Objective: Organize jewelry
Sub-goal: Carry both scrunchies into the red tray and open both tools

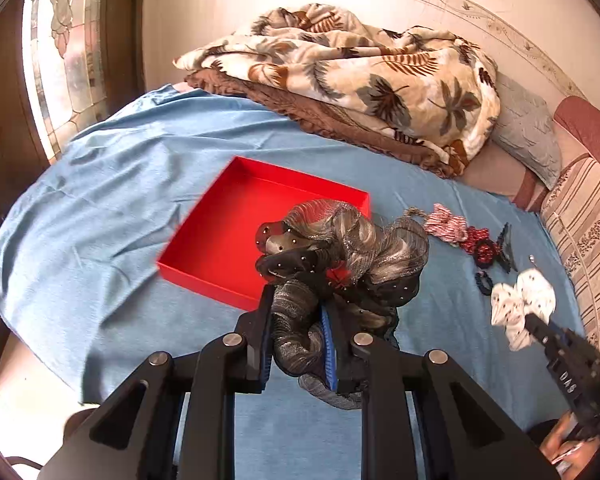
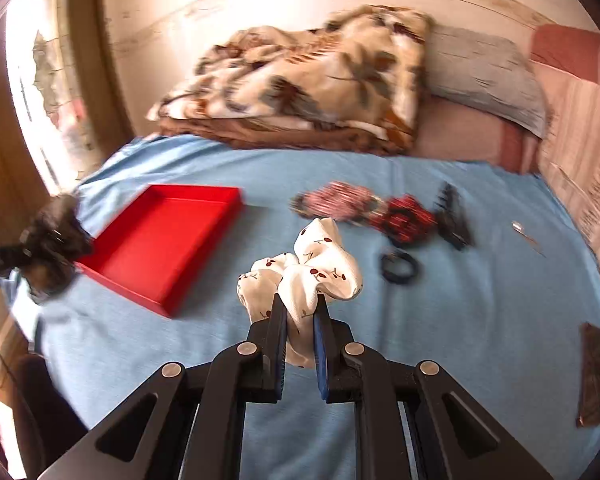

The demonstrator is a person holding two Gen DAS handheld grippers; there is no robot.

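Observation:
My left gripper [image 1: 298, 300] is shut on a bulky grey-and-black ruffled scrunchie [image 1: 340, 248], held just above the near right corner of an empty red tray [image 1: 220, 224] on the blue sheet. My right gripper [image 2: 299, 300] is shut on a white scrunchie with small red cherries [image 2: 320, 268], lifted over the sheet to the right of the red tray [image 2: 160, 240]. In the left wrist view the white scrunchie [image 1: 522, 300] and right gripper show at the far right. The grey scrunchie [image 2: 56, 240] shows blurred at the left edge of the right wrist view.
On the sheet beyond lie a pink striped scrunchie [image 2: 336, 200], a red-and-black one [image 2: 404, 218], a black claw clip [image 2: 454, 216], a dark hair tie [image 2: 398, 266] and a small silver pin [image 2: 526, 234]. A folded leaf-print blanket [image 1: 360, 76] and pillows sit behind. A brown comb [image 2: 590, 372] lies right.

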